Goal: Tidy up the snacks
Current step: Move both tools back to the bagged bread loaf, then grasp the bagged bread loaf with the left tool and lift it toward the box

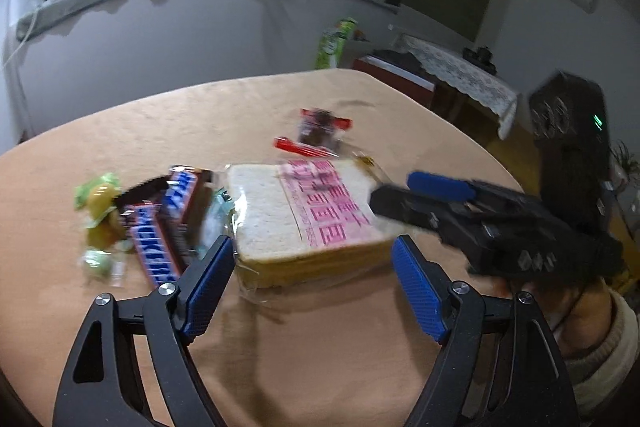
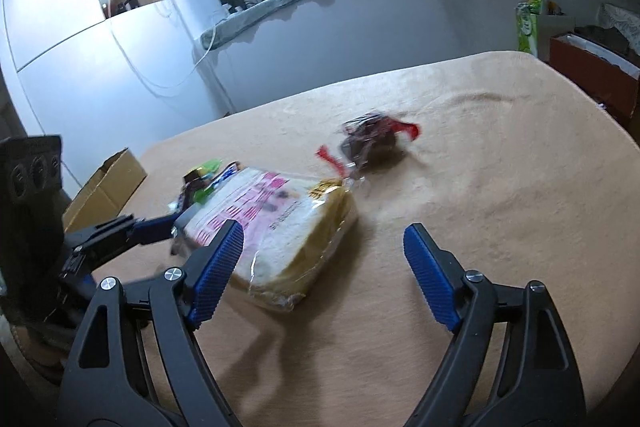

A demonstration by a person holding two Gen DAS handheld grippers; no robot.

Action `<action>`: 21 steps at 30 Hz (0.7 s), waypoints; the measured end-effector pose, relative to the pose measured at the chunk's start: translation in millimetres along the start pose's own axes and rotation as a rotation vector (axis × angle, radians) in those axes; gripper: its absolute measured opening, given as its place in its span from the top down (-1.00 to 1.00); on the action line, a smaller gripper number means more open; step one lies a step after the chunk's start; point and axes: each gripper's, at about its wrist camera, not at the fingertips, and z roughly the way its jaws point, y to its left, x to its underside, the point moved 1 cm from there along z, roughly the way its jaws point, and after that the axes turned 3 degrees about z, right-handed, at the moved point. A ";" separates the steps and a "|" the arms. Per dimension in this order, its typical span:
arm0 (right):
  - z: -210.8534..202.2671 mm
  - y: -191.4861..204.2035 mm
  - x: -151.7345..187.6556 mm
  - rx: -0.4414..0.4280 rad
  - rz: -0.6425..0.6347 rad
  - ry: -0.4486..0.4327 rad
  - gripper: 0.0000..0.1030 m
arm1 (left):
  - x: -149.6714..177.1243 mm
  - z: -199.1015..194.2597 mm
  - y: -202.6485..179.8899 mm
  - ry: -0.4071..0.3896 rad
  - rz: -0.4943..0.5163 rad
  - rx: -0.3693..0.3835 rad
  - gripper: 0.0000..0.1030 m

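A clear bag of sliced white bread with a pink label lies mid-table. My left gripper stands open at its near edge, one finger on each side, pads not touching it. Left of the bread lie two Snickers bars and green-wrapped candies. Behind the bread sits a dark snack in a red-ended wrapper. My right gripper comes in from the right, open, with its tips by the bag's right edge. In the right wrist view, the right gripper is open, and the bread lies by its left finger.
The table wears a tan cloth with bare room near me and at the right. A cardboard box sits off the table's left edge. A green carton and a lace-covered side table stand beyond. A sleeve holds the right gripper.
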 end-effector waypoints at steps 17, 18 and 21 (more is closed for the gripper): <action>15.9 -24.8 -7.0 -0.211 0.096 0.117 -0.10 | -6.7 37.1 -10.6 0.165 0.111 -0.075 -0.46; 15.9 -24.1 -6.9 -0.210 0.098 0.117 -0.07 | -6.3 36.1 -12.5 0.159 0.113 -0.086 -0.40; 11.6 -19.9 -7.1 -0.190 0.084 0.112 -0.03 | -5.3 29.6 -18.1 0.126 0.100 -0.080 -0.30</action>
